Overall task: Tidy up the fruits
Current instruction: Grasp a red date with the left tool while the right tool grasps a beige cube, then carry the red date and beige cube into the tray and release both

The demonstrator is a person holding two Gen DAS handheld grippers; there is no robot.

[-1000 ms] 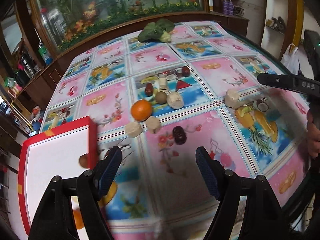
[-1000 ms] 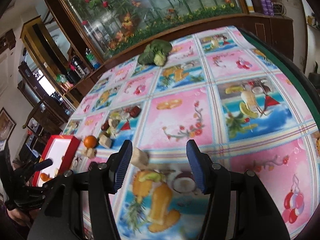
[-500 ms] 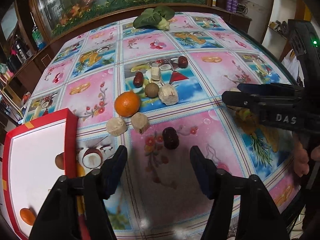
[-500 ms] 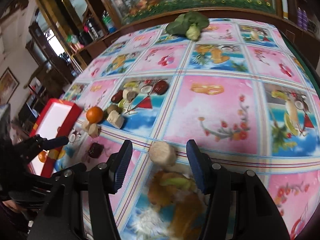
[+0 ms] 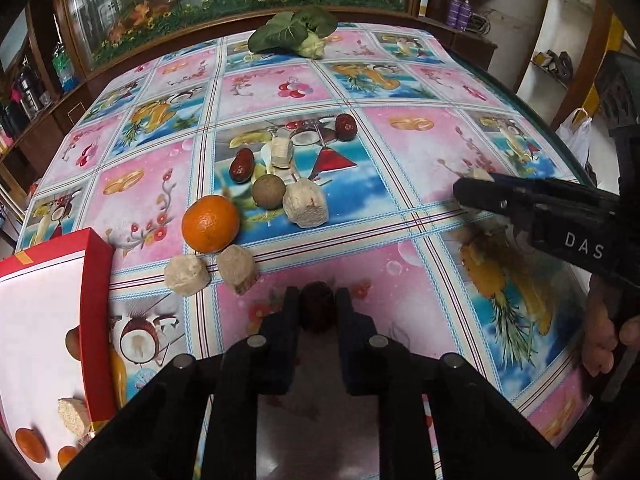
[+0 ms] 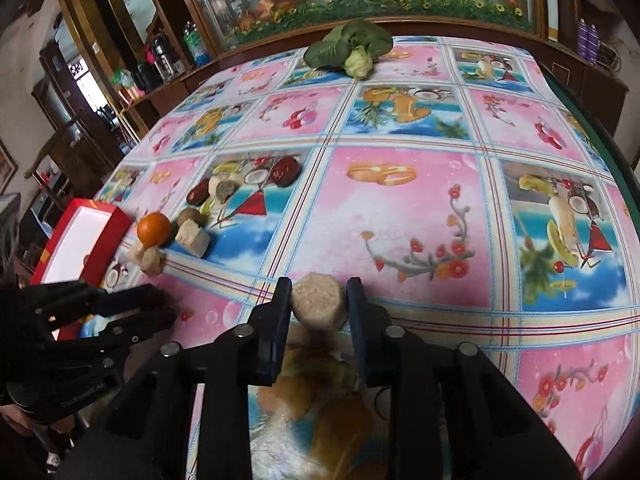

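A dining table under a glossy pink-and-blue fruit-print cloth (image 5: 400, 152) fills the room's middle, with a painted glass cabinet along the far wall and a leafy cabbage (image 5: 294, 34) lying at the far edge. At the near left sits a red box (image 5: 94, 320) with a white floor, and a few pieces are already in it.

The left gripper (image 5: 318, 312) has come shut on a dark red date (image 5: 318, 306), both pads flat against its sides, the fruit low on the cloth. The right gripper (image 6: 319, 304) is off to the right, its jaws closing around a pale beige chunk (image 6: 318, 306); the left pad looks to be touching, and whether the right pad presses I cannot tell.

To do this well, I would say each hand should lift straight up before swinging toward the box, so nothing drags across the slick cloth. The date is small and smooth, so a firm, steady squeeze matters; the beige chunk looks crumbly, so gentler pressure suits it. The left hand's path to the box passes the orange (image 5: 211, 223) and two beige lumps (image 5: 188, 274) just beside it, which are best cleared from above. Set each piece on bare white floor, apart from what is already lying there.
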